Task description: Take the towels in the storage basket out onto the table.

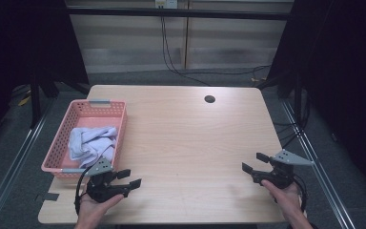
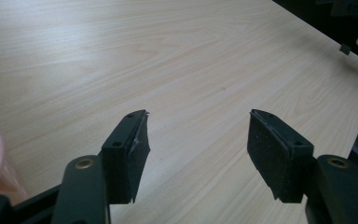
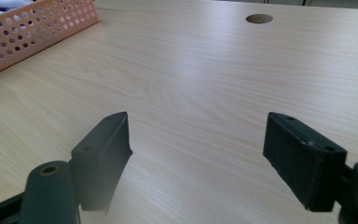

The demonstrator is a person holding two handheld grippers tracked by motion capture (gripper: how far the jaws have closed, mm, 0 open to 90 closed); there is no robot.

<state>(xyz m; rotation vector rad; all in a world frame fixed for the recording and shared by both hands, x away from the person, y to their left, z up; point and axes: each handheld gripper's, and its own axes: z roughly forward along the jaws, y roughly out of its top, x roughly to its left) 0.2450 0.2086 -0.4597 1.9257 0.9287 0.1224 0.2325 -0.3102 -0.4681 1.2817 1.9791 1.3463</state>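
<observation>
A pink perforated basket [image 1: 119, 125] stands at the table's left side, and a crumpled white-lavender cloth [image 1: 91, 141] lies inside it. My left gripper [image 1: 129, 179] rests open at the front left, just below the basket's near corner, held by a hand. In the left gripper view its jaws [image 2: 198, 135] stand wide apart over bare wood. My right gripper [image 1: 254, 162] is open at the front right, pointing left across the table. Its own view shows the jaws [image 3: 196, 140] spread with nothing between them and the basket [image 3: 42, 28] far off at upper left.
The light wooden table [image 1: 186, 138] has a round cable hole [image 1: 209, 99] near its back edge. Dark curtains flank both sides, and cables run on the floor behind. Metal rails lie along the floor left and right.
</observation>
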